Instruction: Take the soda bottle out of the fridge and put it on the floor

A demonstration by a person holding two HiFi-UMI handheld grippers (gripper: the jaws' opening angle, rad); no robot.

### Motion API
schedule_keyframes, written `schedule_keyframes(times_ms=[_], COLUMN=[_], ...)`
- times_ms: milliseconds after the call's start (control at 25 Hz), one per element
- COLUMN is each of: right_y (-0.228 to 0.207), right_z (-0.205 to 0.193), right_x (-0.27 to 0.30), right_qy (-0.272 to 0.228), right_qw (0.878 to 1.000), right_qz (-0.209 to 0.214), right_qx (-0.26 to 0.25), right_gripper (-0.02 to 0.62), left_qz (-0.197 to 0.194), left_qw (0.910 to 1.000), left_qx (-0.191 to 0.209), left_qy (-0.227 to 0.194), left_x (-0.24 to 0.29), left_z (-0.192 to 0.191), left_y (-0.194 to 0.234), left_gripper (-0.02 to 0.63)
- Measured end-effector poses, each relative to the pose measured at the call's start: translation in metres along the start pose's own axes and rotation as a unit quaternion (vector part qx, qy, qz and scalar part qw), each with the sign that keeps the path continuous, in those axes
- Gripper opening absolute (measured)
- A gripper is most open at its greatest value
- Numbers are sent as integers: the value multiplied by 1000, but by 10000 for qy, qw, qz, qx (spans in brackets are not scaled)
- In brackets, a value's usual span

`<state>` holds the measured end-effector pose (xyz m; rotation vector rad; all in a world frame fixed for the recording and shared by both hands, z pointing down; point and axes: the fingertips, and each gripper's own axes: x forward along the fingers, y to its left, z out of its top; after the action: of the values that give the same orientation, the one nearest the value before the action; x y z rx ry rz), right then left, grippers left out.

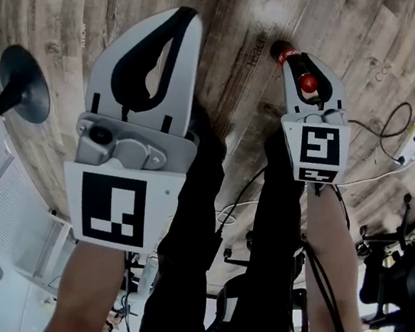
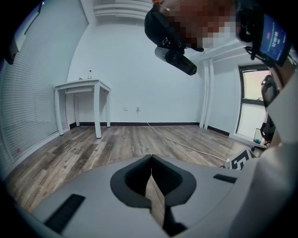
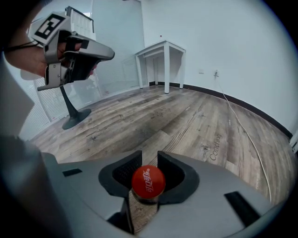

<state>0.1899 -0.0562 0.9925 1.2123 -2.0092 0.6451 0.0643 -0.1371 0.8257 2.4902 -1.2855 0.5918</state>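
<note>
A dark soda bottle (image 1: 284, 53) with a red cap (image 3: 148, 181) is in my right gripper (image 1: 307, 66), which is shut on its neck just under the cap. The bottle points down toward the wooden floor (image 1: 100, 6); whether its base touches the boards I cannot tell. In the right gripper view the cap sits between the dark pads (image 3: 174, 172) with floor beyond. My left gripper (image 1: 190, 13) is held higher at the left, shut and empty; in the left gripper view its jaws (image 2: 150, 158) meet at the tips. No fridge is in view.
A black round stand base (image 1: 27, 80) with a pole sits at the left. A white cable and power strip (image 1: 410, 145) lie at the right. A white table (image 3: 163, 46) stands by the wall. The person's dark-trousered legs (image 1: 191, 221) are below me, black equipment (image 1: 399, 283) at lower right.
</note>
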Motion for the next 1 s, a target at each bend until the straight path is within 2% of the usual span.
schedule_keyframes(times_ms=[360,560,1000], right_y=[9,15,16], right_z=[11,17,34], right_x=[5,6,-10], right_qy=[-72,-115,-291], right_qw=[9997,9994,9990], right_qz=[181,229,183], right_qx=[-162,-238,-301], right_gripper=[129,164,175], left_qz=[51,93,103], left_qw=[10000,9999,9999], left_qx=[-70,-87,-73], left_qy=[-18,-63,-112], left_x=[-7,-11,-21], left_z=[-1,2,12], left_y=[1,4,1], left_gripper=[17,17,17])
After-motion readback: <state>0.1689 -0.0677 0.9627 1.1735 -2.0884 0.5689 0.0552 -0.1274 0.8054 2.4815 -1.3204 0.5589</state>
